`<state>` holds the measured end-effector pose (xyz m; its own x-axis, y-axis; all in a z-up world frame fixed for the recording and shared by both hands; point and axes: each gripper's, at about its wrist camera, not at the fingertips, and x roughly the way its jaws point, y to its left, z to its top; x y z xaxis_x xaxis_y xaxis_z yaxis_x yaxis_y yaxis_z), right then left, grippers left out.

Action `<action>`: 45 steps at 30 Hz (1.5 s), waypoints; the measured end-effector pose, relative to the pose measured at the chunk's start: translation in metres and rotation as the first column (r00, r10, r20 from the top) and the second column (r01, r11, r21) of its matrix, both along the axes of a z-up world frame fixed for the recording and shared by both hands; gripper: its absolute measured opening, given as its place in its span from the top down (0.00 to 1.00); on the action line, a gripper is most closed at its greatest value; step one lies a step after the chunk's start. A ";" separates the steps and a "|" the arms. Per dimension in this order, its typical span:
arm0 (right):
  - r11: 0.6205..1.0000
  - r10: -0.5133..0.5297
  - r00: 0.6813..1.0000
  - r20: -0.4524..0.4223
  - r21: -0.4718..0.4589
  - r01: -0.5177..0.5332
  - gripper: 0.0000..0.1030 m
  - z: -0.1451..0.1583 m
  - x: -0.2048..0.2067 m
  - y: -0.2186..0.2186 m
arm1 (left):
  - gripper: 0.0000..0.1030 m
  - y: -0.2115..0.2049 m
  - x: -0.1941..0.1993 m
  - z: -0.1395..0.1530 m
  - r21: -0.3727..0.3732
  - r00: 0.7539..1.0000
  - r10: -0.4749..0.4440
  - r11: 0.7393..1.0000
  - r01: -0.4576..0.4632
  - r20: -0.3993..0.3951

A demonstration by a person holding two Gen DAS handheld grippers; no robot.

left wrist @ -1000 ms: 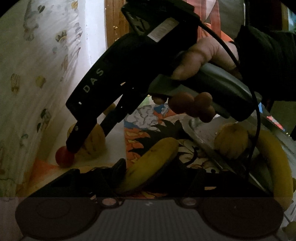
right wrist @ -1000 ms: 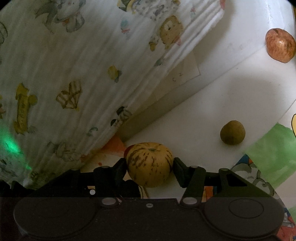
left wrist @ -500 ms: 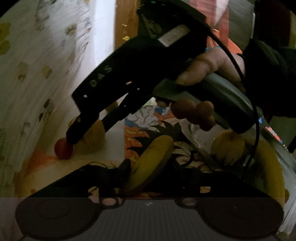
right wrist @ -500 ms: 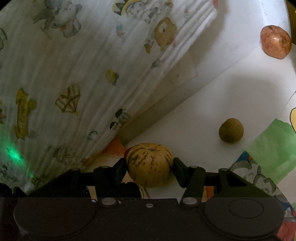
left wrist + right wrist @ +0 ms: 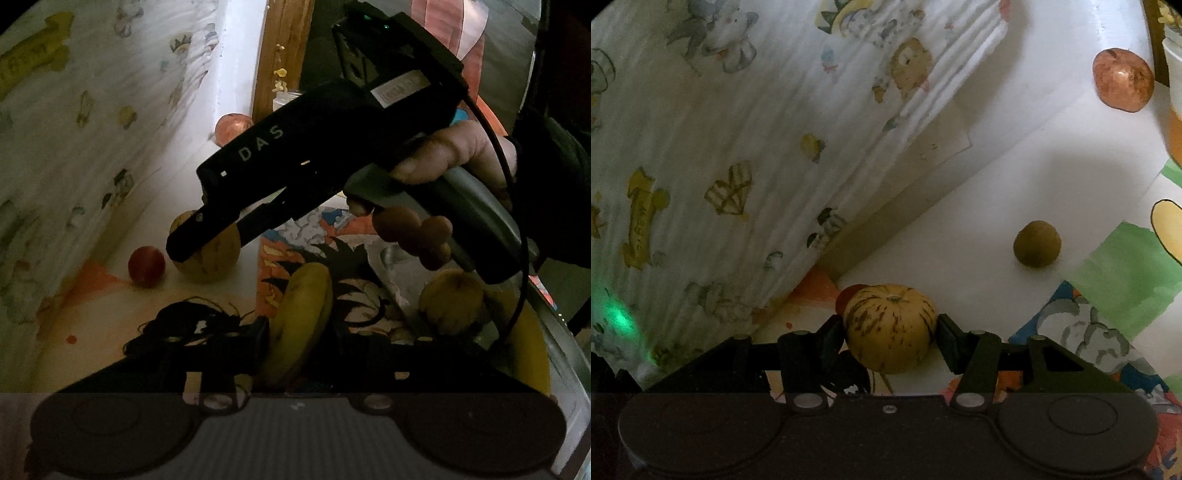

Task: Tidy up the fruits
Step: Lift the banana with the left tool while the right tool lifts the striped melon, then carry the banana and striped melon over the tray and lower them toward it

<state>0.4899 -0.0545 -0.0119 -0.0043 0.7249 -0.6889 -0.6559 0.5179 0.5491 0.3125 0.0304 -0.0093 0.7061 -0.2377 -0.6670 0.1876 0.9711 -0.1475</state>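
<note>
A banana point(image 5: 301, 314) lies on the cartoon-print mat between the fingers of my left gripper point(image 5: 299, 341). Its jaws are closing, and both pads seem to touch the banana's sides, though the view is dark. My right gripper point(image 5: 888, 332) is shut on a yellow striped round fruit point(image 5: 890, 343) that rests on the white table. The left wrist view shows a person's hand point(image 5: 450, 155) holding the right gripper point(image 5: 199, 245) over that striped fruit point(image 5: 216, 267). A small red fruit point(image 5: 146, 266) sits just left of it.
A metal tray point(image 5: 565, 343) at the right holds a yellow round fruit point(image 5: 452, 299) and another banana point(image 5: 532, 354). An apple point(image 5: 1123, 79) and a brown-green round fruit point(image 5: 1037, 243) lie farther back on the table. An animal-print cloth point(image 5: 738, 147) hangs along the left.
The left jaws have narrowed onto the banana and the left view has rolled slightly. The right gripper stays on the striped fruit with the same hold.
</note>
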 end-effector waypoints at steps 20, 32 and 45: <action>0.992 -0.113 0.994 -0.012 0.054 0.113 0.45 0.000 -0.008 -0.032 | 0.67 0.023 -0.011 0.004 -0.147 0.990 0.127 0.980 -0.135 -0.061; 0.983 -0.162 0.986 0.033 0.095 0.158 0.45 0.044 -0.046 -0.060 | 0.68 0.055 -0.046 0.014 -0.284 0.959 0.262 0.916 -0.284 -0.111; 0.964 -0.253 0.966 0.062 0.105 0.245 0.45 0.078 -0.112 -0.127 | 0.68 0.018 -0.076 0.044 -0.289 0.976 0.215 0.932 -0.218 -0.045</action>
